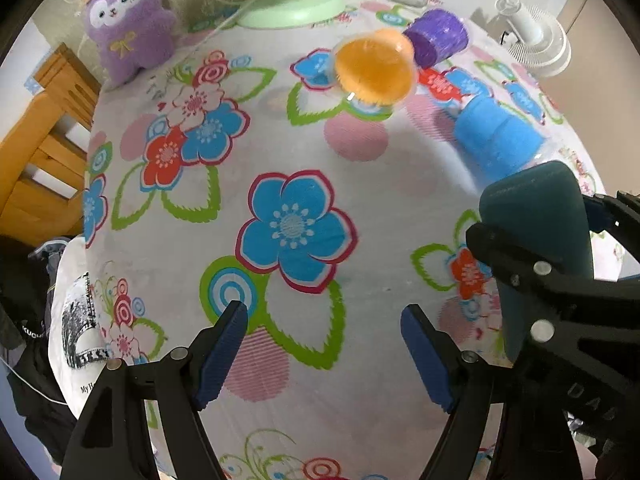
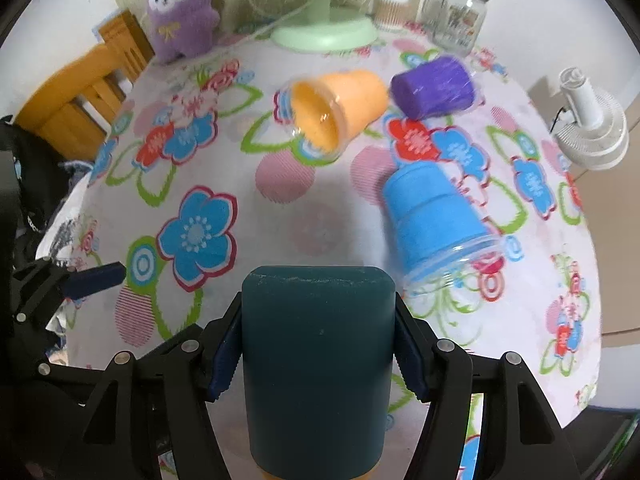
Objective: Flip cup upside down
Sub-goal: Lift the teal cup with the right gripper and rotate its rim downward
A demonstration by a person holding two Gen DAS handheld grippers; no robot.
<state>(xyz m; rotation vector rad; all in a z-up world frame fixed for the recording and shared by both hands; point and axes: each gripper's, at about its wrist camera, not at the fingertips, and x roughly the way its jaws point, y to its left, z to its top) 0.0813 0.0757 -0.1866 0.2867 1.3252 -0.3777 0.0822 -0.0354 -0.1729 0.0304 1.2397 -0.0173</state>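
Right wrist view: the right hand-held gripper (image 2: 318,354) is clamped on a dark teal cup (image 2: 316,364). Its two blue pads (image 2: 226,354) press on opposite sides of the cup wall. The cup's closed base points away from the camera; its mouth is below the frame edge and cannot be seen. A strip of yellow-orange shows at the bottom edge under the cup, but what it is cannot be told.

Left wrist view: the left hand-held gripper (image 1: 324,350) is spread wide with nothing between its blue pads (image 1: 222,354), above the flowered cloth of the bench (image 1: 304,128). The same teal cup (image 1: 538,248) appears at the right of this view, gripped in the black frame of the right hand-held gripper (image 1: 560,300), beside the left one.

Beyond the held cup, a light blue cup (image 2: 434,222) lies on its side on the bench, its clear rim toward the camera and to the right. Farther back, an orange cup (image 2: 340,108) lies on its side with its open mouth turned to the left and forward. Just beside it to the right is a purple cup (image 2: 434,88), also on its side.

At the far edge of the bench stand a purple plush toy (image 2: 180,8), the pale green base of a fan (image 2: 326,32), a small round container (image 2: 390,8) and a glass jar with a green lid (image 2: 460,16). A white fan (image 2: 592,128) lies off the right edge, and a wooden chair (image 2: 80,96) stands at the left.
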